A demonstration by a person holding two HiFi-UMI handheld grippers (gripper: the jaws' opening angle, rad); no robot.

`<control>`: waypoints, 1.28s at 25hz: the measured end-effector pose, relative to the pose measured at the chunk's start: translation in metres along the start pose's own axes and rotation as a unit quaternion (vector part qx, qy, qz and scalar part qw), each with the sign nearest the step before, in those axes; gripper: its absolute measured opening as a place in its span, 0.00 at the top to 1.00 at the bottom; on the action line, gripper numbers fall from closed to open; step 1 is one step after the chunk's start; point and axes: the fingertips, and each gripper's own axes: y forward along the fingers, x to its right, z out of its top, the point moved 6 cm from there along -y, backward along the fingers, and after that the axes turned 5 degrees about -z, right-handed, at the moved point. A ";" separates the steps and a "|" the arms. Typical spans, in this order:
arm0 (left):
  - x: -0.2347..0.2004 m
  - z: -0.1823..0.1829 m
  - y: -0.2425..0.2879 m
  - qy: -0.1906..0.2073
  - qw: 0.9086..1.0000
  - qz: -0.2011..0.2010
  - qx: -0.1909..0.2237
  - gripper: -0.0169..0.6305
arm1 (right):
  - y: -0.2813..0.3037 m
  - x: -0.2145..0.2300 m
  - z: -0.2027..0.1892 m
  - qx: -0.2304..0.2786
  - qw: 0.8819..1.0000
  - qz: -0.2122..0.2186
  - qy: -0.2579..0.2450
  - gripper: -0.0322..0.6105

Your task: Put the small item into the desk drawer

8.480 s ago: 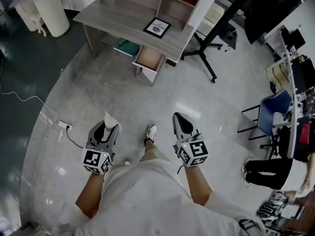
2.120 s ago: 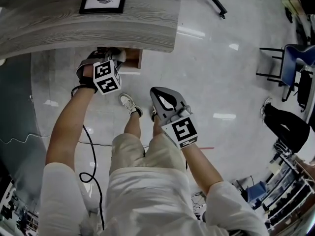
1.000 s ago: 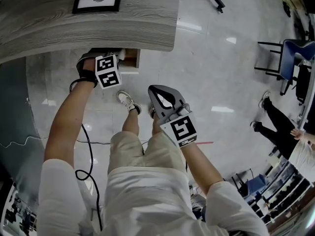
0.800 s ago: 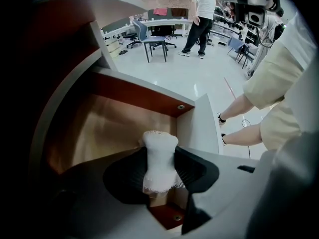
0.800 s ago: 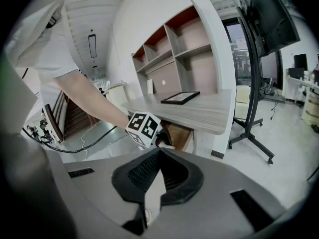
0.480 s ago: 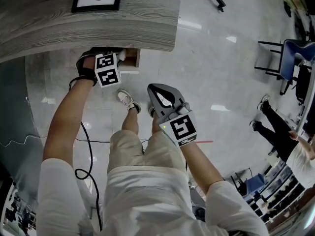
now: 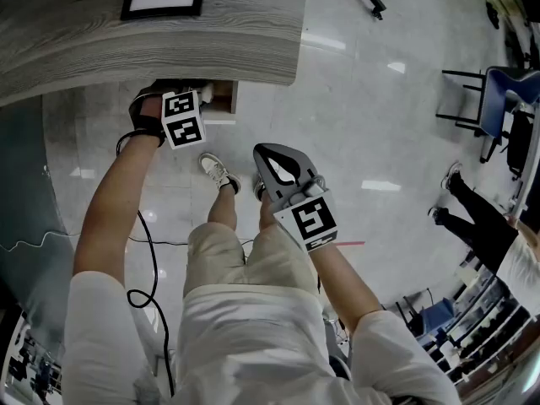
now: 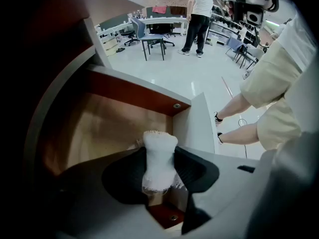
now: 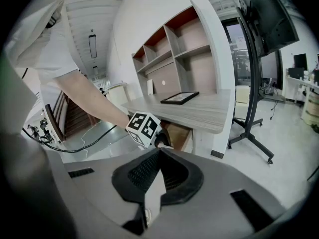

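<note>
Since the earliest frame the left gripper (image 8: pixel 160 169) has been carried from mid-floor to the open drawer (image 8: pixel 99 128) under the desk (image 7: pixel 169 32). Its jaws are clamped on the small white item (image 8: pixel 159 153), held just above the drawer's near corner. The right gripper (image 9: pixel 155 172) is kept closed (and empty). If the item is released this close to the wall, it may be tipped out onto the floor.

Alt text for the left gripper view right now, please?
The left gripper clamps a small white item between its jaws, poised over the open wooden drawer. At right, the person's legs stand on a pale floor.
</note>
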 end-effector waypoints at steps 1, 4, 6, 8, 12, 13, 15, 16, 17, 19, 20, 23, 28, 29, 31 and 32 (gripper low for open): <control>0.000 0.000 -0.001 -0.002 1.000 0.001 0.001 0.72 | -0.001 0.000 -0.001 -0.001 1.000 -0.001 0.001 0.95; 0.000 0.002 -0.003 -0.006 1.000 0.003 0.004 0.72 | -0.005 0.000 -0.002 0.000 1.000 -0.003 0.001 0.95; 0.002 0.002 -0.003 -0.007 1.000 0.003 0.004 0.72 | -0.008 0.001 -0.003 0.003 1.000 -0.003 0.001 0.95; 0.003 0.003 -0.003 -0.008 1.000 0.005 0.005 0.71 | -0.009 0.001 -0.005 0.005 1.000 -0.003 0.000 0.95; 0.004 0.003 -0.006 -0.008 1.000 0.016 0.005 0.68 | -0.016 -0.001 -0.009 0.003 1.000 -0.005 0.002 0.95; 0.005 0.004 -0.008 -0.007 1.000 0.018 0.004 0.68 | -0.017 -0.002 -0.010 0.005 1.000 -0.005 0.001 0.95; 0.006 0.006 -0.010 -0.007 1.000 0.022 0.003 0.66 | -0.021 -0.002 -0.011 0.007 1.000 -0.005 0.000 0.95; 0.006 0.006 -0.012 -0.008 1.000 0.024 0.003 0.65 | -0.022 -0.003 -0.011 0.008 1.000 -0.006 0.000 0.95; 0.006 0.007 -0.014 -0.009 1.000 0.026 0.003 0.65 | -0.023 -0.003 -0.011 0.009 1.000 -0.006 -0.001 0.95; 0.007 0.008 -0.017 -0.014 0.999 0.029 0.005 0.65 | -0.026 -0.005 -0.011 0.012 1.000 -0.006 -0.002 0.95; 0.007 0.009 -0.018 -0.016 0.999 0.030 0.006 0.65 | -0.027 -0.006 -0.011 0.011 1.000 -0.006 -0.002 0.95; 0.011 0.010 -0.024 -0.021 0.999 0.036 0.006 0.65 | -0.032 -0.009 -0.009 0.013 1.000 -0.004 -0.006 0.95; 0.013 0.013 -0.043 -0.047 0.997 0.060 0.014 0.65 | -0.042 -0.012 -0.005 0.018 1.000 0.004 -0.020 0.95; 0.015 0.012 -0.048 -0.054 0.996 0.065 0.014 0.65 | -0.044 -0.014 -0.002 0.019 1.000 0.008 -0.023 0.95; 0.019 0.010 -0.058 -0.068 0.995 0.073 0.016 0.65 | -0.049 -0.017 0.005 0.021 0.999 0.015 -0.033 0.95; 0.021 0.011 -0.064 -0.074 0.994 0.078 0.017 0.65 | -0.052 -0.017 0.009 0.023 0.999 0.019 -0.038 0.95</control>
